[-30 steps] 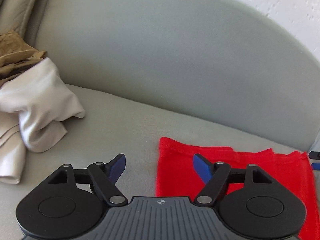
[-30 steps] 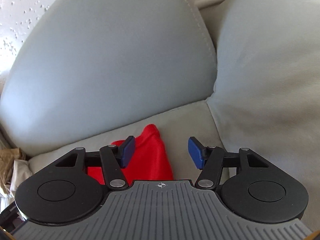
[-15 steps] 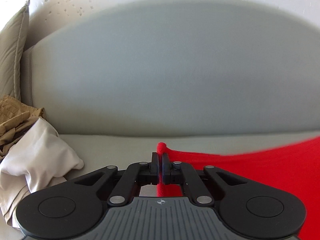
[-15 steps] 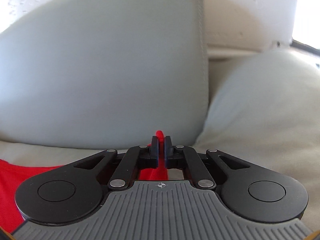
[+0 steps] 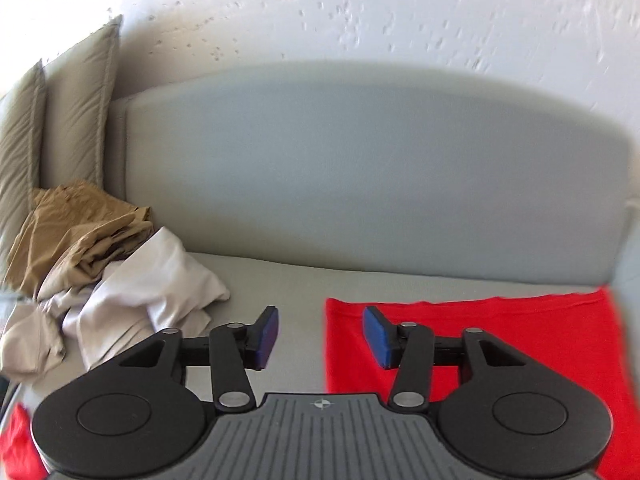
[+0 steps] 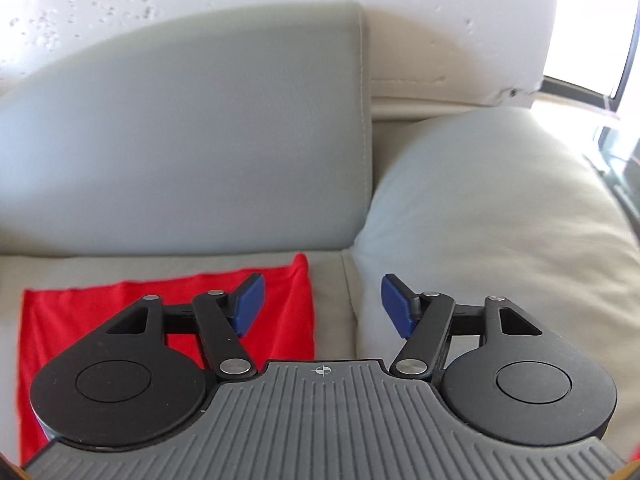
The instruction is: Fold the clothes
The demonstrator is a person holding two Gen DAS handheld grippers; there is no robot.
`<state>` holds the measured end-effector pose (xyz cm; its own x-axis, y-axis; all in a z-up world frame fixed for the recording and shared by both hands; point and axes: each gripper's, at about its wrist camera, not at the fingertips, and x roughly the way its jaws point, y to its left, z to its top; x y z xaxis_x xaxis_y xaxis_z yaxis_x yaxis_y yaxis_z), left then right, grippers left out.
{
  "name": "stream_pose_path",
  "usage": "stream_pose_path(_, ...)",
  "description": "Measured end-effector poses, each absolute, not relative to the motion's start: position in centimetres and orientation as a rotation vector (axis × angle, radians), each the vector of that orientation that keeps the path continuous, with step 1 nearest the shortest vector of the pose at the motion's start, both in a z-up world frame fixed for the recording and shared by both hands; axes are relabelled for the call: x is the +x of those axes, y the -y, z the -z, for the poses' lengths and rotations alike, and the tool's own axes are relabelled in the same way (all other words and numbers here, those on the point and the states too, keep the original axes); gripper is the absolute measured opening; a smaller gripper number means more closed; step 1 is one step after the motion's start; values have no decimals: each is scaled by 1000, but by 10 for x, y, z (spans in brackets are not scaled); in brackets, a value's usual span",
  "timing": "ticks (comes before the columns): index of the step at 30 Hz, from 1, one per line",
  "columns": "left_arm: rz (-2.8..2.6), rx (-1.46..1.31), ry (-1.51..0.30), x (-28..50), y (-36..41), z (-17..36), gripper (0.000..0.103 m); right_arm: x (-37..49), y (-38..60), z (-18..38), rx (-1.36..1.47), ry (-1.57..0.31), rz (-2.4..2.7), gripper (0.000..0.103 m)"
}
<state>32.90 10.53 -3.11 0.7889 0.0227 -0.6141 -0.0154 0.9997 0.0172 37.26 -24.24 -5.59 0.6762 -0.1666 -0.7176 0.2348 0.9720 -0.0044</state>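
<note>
My left gripper [image 5: 319, 338] and right gripper [image 6: 320, 307] both hang wide apart, holding nothing. Just beyond them the red garment [image 5: 500, 320] lies flat on the grey sofa seat [image 5: 276, 284]. It looks light, limp and slightly slippery; I'd pinch its far corners. Farther left sits a crumpled clothes pile [image 5: 104, 264].

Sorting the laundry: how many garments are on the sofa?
3, perhaps more: red cloth flat on the seat, white garment and tan garment heaped at left. Red scrap at bottom-left; unclear.
</note>
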Motion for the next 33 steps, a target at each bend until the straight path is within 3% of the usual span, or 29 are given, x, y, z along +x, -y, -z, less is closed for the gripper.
stream_pose_path(1,0,3,-655,310,-104,16,69,358,240,43,69,-803,222,83)
stream_pose_path(2,17,7,-648,290,-100,3,70,344,237,30,45,-809,219,91)
stream_pose_path(9,129,28,-589,171,-83,-73,80,224,203,-43,-81,-747,146,97)
stream_pose_path(14,189,45,-608,109,-78,-73,85,151,192,-68,-69,-736,100,102)
stream_pose_path(19,202,38,-670,63,-69,-17,85,99,188,-48,-53,-774,84,103)
stream_pose_path(26,133,-21,-776,26,-61,61,85,62,186,30,12,-928,97,103)
stream_pose_path(28,110,-37,-787,17,-62,74,84,60,184,55,8,-1008,128,103)
stream_pose_path(33,84,-76,-784,6,-64,82,84,43,181,89,27,-1006,180,102)
